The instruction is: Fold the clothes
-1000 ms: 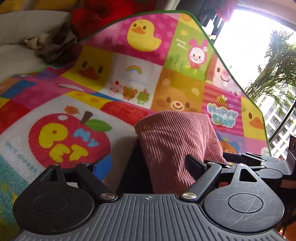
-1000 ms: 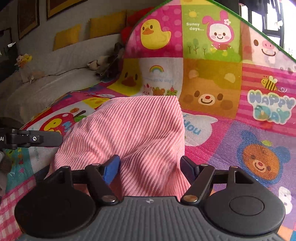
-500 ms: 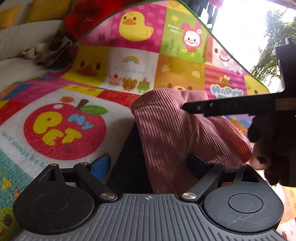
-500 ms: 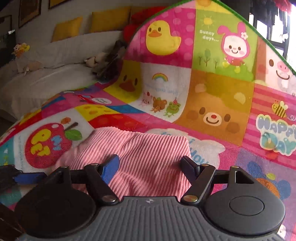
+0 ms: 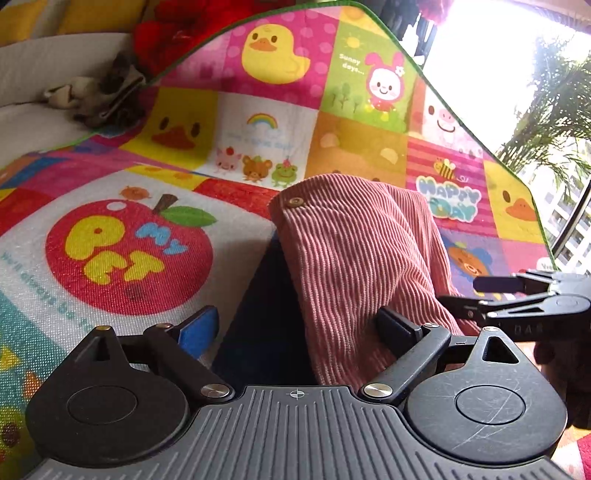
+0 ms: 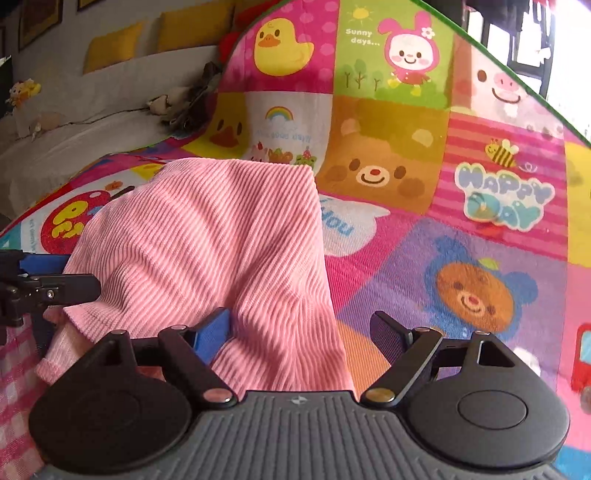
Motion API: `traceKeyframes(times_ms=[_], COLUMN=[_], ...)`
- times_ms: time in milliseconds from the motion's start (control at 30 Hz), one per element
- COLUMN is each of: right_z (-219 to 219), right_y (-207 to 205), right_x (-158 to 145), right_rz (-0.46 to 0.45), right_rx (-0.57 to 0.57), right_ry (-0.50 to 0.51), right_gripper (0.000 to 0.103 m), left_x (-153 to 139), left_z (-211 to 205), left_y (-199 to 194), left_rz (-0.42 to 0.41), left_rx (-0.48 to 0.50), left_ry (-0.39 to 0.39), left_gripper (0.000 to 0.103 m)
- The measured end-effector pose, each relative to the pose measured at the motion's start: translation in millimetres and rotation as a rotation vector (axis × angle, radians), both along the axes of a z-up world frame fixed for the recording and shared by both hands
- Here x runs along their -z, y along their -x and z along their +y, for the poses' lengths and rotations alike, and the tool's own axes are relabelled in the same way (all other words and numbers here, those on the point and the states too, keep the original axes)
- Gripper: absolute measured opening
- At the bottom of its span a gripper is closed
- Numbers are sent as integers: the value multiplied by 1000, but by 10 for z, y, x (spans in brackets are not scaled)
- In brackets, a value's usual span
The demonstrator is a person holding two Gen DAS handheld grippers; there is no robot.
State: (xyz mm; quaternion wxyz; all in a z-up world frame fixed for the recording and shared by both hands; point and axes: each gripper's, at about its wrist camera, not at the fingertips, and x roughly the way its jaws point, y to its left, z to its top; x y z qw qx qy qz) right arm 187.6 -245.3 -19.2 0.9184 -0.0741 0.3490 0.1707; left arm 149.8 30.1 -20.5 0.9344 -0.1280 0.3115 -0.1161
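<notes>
A pink corduroy garment [image 5: 354, 243] with a metal snap button lies bunched on the cartoon play mat [image 5: 122, 251]. It also shows in the right wrist view [image 6: 221, 236]. My left gripper [image 5: 295, 328] is open, its jaws wide apart at the garment's near left edge, the cloth draped over the right finger [image 5: 393, 325]. My right gripper [image 6: 303, 332] is open at the garment's near right edge, the cloth lying between its blue fingers [image 6: 212, 332]. Each gripper shows in the other's view, the right one at the right [image 5: 524, 299], the left one at the left [image 6: 40, 284].
The mat [image 6: 480, 184] curves up at the back against a white sofa [image 6: 92, 110] with yellow cushions [image 6: 184, 26] and small stuffed toys [image 5: 92, 96]. A bright window with plants [image 5: 554, 92] is at the far right. A pink checked cloth [image 6: 14, 387] lies at near left.
The right gripper, raised over the garment half a second ago, has come back down low beside it. The garment top has lifted again in the right view. Both grippers stay open.
</notes>
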Motion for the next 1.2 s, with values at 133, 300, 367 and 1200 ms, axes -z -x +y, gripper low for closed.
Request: traceKeyframes(times_ms=[133,300,367,1200], right_z=[85,329,276,513], right_y=[184,343,290,-671], right_x=[12,54,-3,-98], right_rz=[35,6,1,-124], right_rx=[-38,-132,-128,23], right_ry=[-71,-20,-26,100], right_gripper=[79,79,79,76], left_x=[-9,0,1,21], left_z=[39,78,63,66], left_y=[-85,-156,-137,-42], left_rz=[3,7,5,-3], left_rx=[-30,-61,-56,-30], left_ry=[-13,-28,-41,-44], left_gripper=[96,97,96,99])
